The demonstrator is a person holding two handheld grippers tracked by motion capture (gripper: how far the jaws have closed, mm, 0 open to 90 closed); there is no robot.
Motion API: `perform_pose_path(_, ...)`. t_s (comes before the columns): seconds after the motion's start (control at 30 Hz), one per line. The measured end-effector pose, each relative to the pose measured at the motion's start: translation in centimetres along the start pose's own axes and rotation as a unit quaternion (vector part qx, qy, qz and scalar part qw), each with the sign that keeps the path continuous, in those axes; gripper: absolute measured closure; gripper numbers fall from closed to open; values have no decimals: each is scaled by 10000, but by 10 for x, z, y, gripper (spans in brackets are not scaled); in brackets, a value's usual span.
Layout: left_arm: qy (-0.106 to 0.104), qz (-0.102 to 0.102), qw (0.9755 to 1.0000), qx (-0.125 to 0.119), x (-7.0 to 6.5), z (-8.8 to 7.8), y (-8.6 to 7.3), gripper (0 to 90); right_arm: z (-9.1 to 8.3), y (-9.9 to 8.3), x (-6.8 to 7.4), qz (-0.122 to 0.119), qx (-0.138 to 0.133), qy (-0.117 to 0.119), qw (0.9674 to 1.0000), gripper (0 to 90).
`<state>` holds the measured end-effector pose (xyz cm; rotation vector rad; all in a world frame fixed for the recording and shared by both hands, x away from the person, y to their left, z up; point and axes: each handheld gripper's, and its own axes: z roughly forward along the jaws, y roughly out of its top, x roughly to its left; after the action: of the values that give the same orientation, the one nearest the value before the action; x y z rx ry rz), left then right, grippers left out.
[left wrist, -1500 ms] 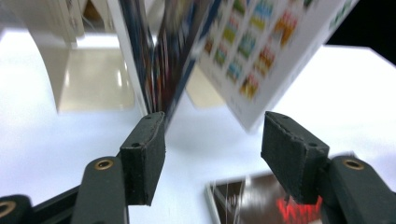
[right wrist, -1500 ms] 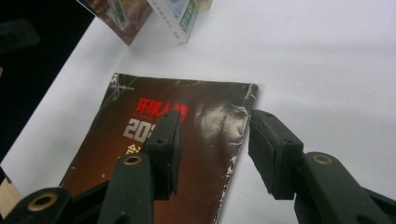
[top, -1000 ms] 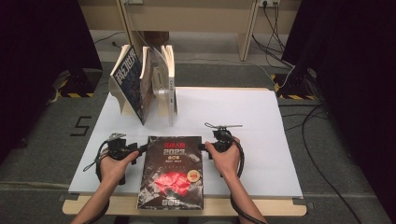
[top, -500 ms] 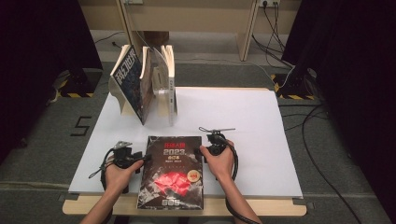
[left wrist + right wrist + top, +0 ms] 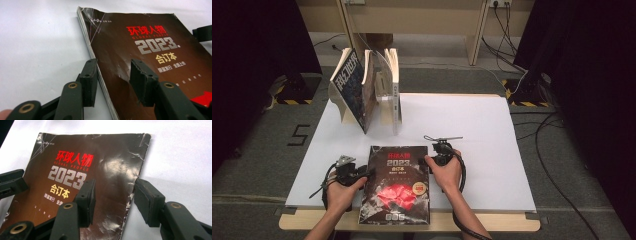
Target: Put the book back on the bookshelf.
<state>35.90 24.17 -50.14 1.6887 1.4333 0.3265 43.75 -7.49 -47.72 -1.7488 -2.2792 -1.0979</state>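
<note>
A dark paperback (image 5: 397, 192) with red and silver lettering lies flat at the table's front edge, cover up. My left gripper (image 5: 361, 175) is at its left edge. In the left gripper view the jaws (image 5: 113, 67) straddle that edge of the book (image 5: 150, 50), one pad over the white table, the other above the cover. They have just been closing, and a gap remains on both sides. My right gripper (image 5: 432, 161) is at the right edge. Its wide jaws (image 5: 115, 186) straddle that edge of the book (image 5: 75, 170) without touching it.
Several books (image 5: 362, 87) stand upright and fanned at the back left of the white table top (image 5: 477, 130). The table's wooden front edge (image 5: 492, 222) runs close under the flat book. Cables (image 5: 557, 150) lie on the floor to the right.
My left hand has slid along the book's left edge toward the table's front, and its jaws have narrowed. The right hand has barely moved.
</note>
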Motion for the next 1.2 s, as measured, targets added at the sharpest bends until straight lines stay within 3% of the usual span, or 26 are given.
perform_pose_path(0.23, -59, 1, 9999, -125, 1, 0, -4, 570, 0, 27, -7, 49, -178, -186, 9997, 531)
perform_pose_path(0.4, -41, 11, 9999, -153, 0, 0, -5, 551, 12, 41, -9, -17, -184, -286, 9994, 529)
perform_pose_path(0.53, -31, 21, 9998, -181, 0, 0, -6, 547, 22, 42, -10, -9, -177, -285, 9994, 530)
perform_pose_path(1.1, 61, 104, 9998, -170, -3, 0, -6, 546, 25, 47, -13, -5, -257, -241, 9994, 534)
perform_pose_path(1.2, 64, 90, 9998, -180, -3, 0, -6, 544, 24, 46, -13, 88, -219, -196, 9995, 535)
